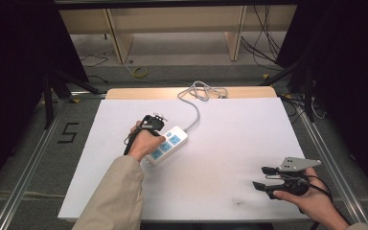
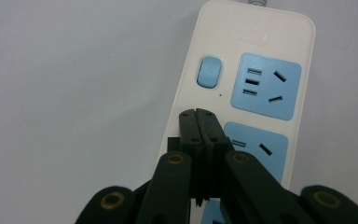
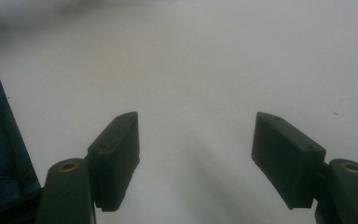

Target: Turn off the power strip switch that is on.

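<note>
Left claw (image 2: pixel 199 114), jaws pressed together with nothing between them, poised tip-down over a white power strip (image 2: pixel 223 56) just short of its blue rocker switch (image 2: pixel 209 72); whether the tips touch the casing cannot be told. Right claw (image 1: pixel 260 177), jaws spread and empty, rests at about 4 o'clock on the tabletop (image 1: pixel 230 143), well apart from the strip. The strip lies slightly left of centre, its grey cord (image 1: pixel 194 112) running toward 12 o'clock to a loose coil at the far edge. Judged from its look, the strip is a light, rigid plastic body with a smooth, somewhat slippery shell; it would best be pinched across its narrow width along the long sides, clear of sockets and switch, and the stiff cord may drag it. The left gripper view resolves the switch and blue socket panels (image 2: pixel 265 86); the high view supplies the cord's path and both hands' placement.
</note>
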Motion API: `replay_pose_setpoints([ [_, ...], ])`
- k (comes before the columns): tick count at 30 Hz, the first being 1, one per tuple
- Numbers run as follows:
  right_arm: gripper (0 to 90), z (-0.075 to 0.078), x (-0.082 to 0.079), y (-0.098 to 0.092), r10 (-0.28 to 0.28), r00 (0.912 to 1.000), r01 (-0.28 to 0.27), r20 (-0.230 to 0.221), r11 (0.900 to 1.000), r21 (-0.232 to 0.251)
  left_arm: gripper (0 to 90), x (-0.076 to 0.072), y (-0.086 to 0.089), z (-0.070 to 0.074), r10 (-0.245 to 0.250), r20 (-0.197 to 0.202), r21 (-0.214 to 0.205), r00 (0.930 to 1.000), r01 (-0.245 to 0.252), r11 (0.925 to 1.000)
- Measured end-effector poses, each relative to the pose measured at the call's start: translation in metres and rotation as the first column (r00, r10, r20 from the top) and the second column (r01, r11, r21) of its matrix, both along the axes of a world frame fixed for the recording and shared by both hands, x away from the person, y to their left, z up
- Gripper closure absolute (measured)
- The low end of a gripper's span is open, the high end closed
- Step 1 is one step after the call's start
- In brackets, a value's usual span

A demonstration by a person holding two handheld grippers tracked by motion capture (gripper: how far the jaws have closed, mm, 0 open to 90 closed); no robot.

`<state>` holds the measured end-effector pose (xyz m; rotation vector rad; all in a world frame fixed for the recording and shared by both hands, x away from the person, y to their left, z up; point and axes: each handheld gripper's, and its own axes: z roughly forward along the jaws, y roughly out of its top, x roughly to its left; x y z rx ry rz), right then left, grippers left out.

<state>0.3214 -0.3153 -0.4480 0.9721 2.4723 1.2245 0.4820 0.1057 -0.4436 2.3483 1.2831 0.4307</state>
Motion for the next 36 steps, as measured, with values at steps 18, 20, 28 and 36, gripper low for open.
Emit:
replay_pose_setpoints([
  [18, 32.5, 0.0003, -0.0001, 0.0001, 0.001, 1.0000, -0.001, 0.002, 1.0000, 0.001, 90.0, 0.0001, 0.0004, 0.0002, -0.001, -0.001, -0.002, 1.0000, 0.001, 1.0000],
  [20, 32.4, 0.0003, -0.0002, 0.0002, 0.001, 1.0000, -0.001, 0.002, 1.0000, 0.002, 90.0, 0.0001, 0.0004, 0.0001, -0.001, -0.001, -0.003, 1.0000, 0.001, 1.0000],
  [28, 32.5, 0.0003, -0.0002, 0.0004, 0.000, 1.0000, 0.000, 0.001, 1.0000, 0.003, 90.0, -0.0007, -0.0005, 0.0029, -0.003, 0.010, -0.011, 0.9999, 0.003, 0.9999],
  [36, 32.5, 0.0003, -0.0001, 0.0002, 0.001, 1.0000, -0.001, 0.002, 1.0000, 0.003, 90.0, -0.0007, 0.0005, 0.0030, 0.002, 0.015, -0.008, 0.9999, -0.002, 1.0000],
])
